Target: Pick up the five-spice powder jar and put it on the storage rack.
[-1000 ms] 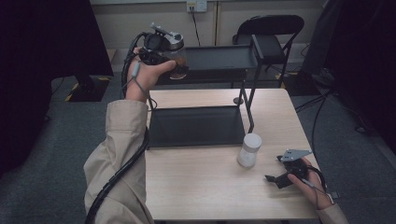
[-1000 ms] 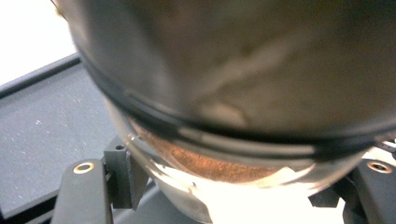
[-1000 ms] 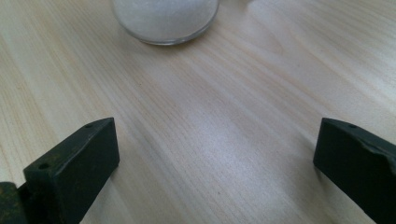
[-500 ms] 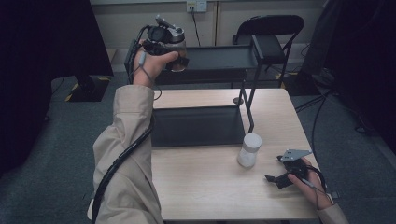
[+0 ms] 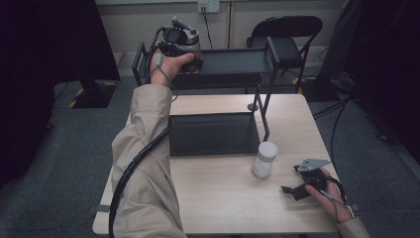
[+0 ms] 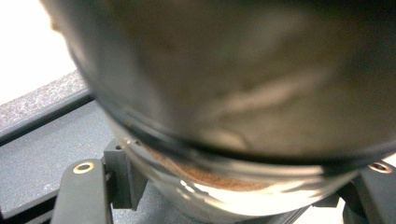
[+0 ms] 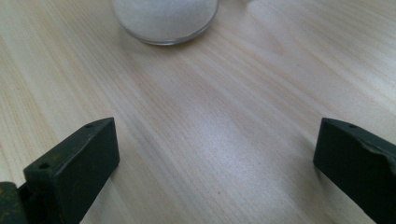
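left gripper (image 5: 194, 63): a glass jar (image 6: 243, 93), maybe with brown powder in it, is squeezed tight between the jaws and held over the top shelf (image 5: 237, 62) of the black rack | right gripper (image 5: 292, 190): jaws spread wide, nothing held, rested on the wooden table (image 5: 223, 198) near a white jar (image 5: 264, 159)

Left arm extends forward, left gripper (image 5: 190, 62) raised with jaws clamped. Right gripper (image 5: 292, 188) rests low, jaws spread wide apart.

Two jars (image 5: 264, 159) (image 5: 194, 62), two tools (image 5: 292, 189) (image 5: 198, 63), one two-tier rack (image 5: 262, 111), one table (image 5: 228, 198), one chair (image 5: 287, 34).
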Demonstrator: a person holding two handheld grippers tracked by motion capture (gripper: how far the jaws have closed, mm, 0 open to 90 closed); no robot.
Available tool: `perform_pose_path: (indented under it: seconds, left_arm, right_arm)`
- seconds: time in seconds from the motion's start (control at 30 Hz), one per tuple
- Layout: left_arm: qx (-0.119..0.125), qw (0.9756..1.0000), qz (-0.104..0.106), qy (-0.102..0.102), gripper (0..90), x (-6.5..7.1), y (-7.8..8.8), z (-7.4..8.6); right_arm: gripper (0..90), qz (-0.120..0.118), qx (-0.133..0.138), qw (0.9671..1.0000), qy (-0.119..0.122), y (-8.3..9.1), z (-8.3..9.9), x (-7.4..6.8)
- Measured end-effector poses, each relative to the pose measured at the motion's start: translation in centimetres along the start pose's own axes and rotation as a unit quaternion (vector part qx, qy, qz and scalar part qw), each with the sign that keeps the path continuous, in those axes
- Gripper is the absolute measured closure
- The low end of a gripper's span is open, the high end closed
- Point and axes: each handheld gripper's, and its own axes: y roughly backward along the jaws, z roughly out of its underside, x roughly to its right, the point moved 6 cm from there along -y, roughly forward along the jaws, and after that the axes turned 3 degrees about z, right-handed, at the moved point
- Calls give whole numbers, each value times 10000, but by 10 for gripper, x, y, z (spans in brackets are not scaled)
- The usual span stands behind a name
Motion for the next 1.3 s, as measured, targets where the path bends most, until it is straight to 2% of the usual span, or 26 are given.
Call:
perform_pose_path:
  seconds: [0.43, 0.5, 0.53, 0.7, 0.93, 1.3]
  left_arm:
    - [3, 10000, -25, 21, 294, 1, 1, 1]
    - [2, 9999, -105, 31, 241, 3, 2, 1]
    - [67, 9997, -142, 173, 200, 3, 4, 2]
    - [161, 9992, -206, 300, 76, 5, 8, 6]
    - [322, 9986, -193, 366, 17, 9, 21, 17]
    - [483, 9980, -77, 407, 19, 17, 35, 38]
  right_arm:
    - [0, 11, 2, 10000, -10, 0, 0, 0]
    - [0, 12, 3, 10000, -11, 0, 0, 0]
    - [0, 14, 3, 10000, -12, 0, 0, -1]
    - [0, 14, 3, 10000, -11, 0, 0, -1]
    - [0, 14, 3, 10000, -16, 0, 0, -1]
    - [0, 15, 4, 10000, -16, 0, 0, -1]
